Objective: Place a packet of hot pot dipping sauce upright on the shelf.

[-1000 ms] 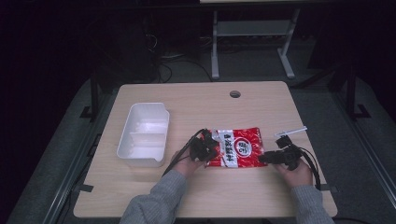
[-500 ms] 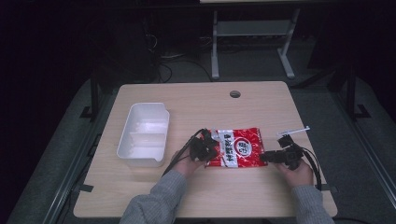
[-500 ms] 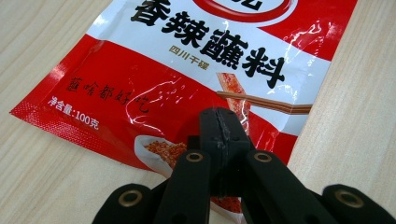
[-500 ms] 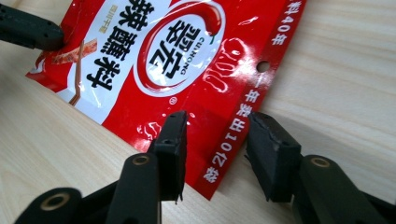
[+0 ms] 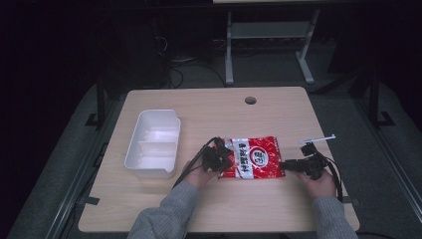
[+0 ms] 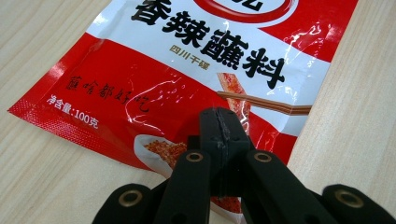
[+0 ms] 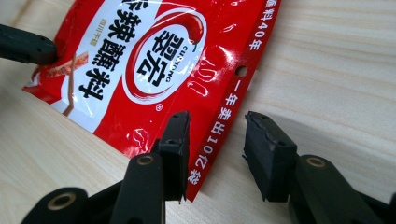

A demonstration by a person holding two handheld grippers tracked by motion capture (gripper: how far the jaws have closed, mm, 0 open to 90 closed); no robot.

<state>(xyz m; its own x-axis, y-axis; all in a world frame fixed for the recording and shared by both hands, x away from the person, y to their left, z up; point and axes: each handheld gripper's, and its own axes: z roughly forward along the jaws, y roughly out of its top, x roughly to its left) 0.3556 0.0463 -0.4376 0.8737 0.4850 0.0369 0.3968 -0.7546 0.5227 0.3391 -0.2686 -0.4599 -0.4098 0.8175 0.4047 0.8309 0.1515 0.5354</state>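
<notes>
Fingers of right gripper [image 7: 215, 149] have just been closing around pouch [image 7: 154, 74] edge.

Tray [image 5: 153, 144] left of packet [image 5: 255, 157] (both on table [image 5: 278, 114])

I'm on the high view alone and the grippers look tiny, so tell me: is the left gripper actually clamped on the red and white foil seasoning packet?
Observer: Yes. The left gripper is shut on the edge of the red and white foil seasoning packet.
Operator: And the right gripper?
Observer: The right gripper is open. Its jaws have just been closing, with the packet's sealed strip in the gap, not pinched.
Operator: Any mark there?
Observer: A small round hang hole sits in that strip, beyond the jaws.
</notes>
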